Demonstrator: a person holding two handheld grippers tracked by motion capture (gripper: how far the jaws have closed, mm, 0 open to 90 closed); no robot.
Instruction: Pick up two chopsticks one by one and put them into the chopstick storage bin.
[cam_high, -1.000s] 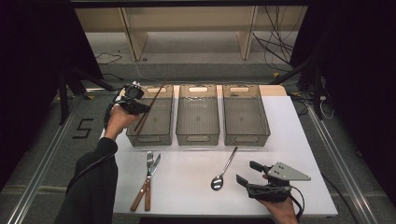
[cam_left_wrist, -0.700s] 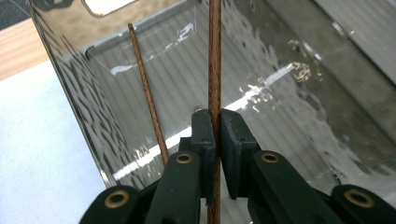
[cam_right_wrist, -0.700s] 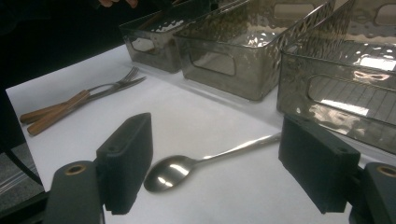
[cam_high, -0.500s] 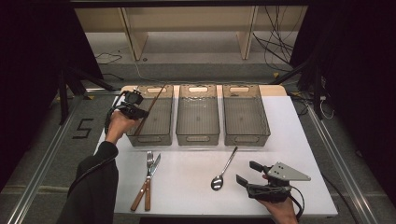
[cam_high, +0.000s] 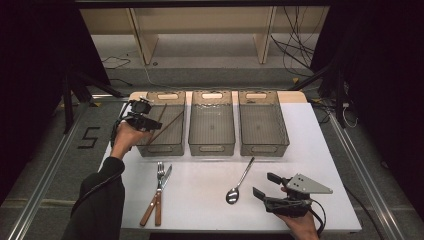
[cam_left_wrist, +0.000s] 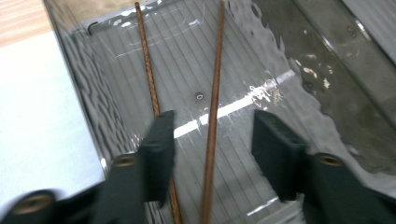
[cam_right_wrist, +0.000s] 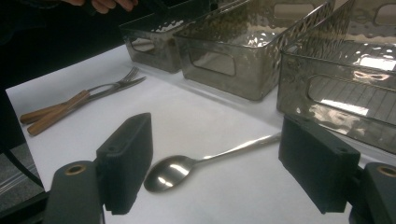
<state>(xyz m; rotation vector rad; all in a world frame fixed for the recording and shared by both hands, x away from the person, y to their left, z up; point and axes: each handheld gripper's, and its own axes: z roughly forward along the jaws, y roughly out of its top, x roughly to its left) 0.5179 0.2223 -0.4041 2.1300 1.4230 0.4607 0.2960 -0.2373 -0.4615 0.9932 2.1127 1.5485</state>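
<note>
Two brown chopsticks (cam_high: 167, 125) rest slanted in the left smoky plastic bin (cam_high: 162, 148). My left gripper (cam_high: 146, 121) hangs over that bin's left rim. Its jaws have just been opening and now stand apart. In the left gripper view one chopstick (cam_left_wrist: 214, 107) runs through the gap of the left gripper (cam_left_wrist: 215, 122) without touching either pad, and the other chopstick (cam_left_wrist: 148, 70) passes behind the left jaw. My right gripper (cam_high: 263, 184) rests open at the table's front right, beside a steel spoon (cam_high: 240, 181). The spoon's bowl (cam_right_wrist: 170, 172) lies just ahead of the right gripper (cam_right_wrist: 215, 140).
Two more bins, middle (cam_high: 211, 147) and right (cam_high: 264, 147), stand in a row beside the left one. A fork and a knife with wooden handles (cam_high: 159, 192) lie side by side at the front left of the white table (cam_high: 200, 210).
The left jaws have opened and let go of the chopsticks, which now lie loose in the left bin. The left hand shifted slightly toward the table's front. The right gripper has not moved.
</note>
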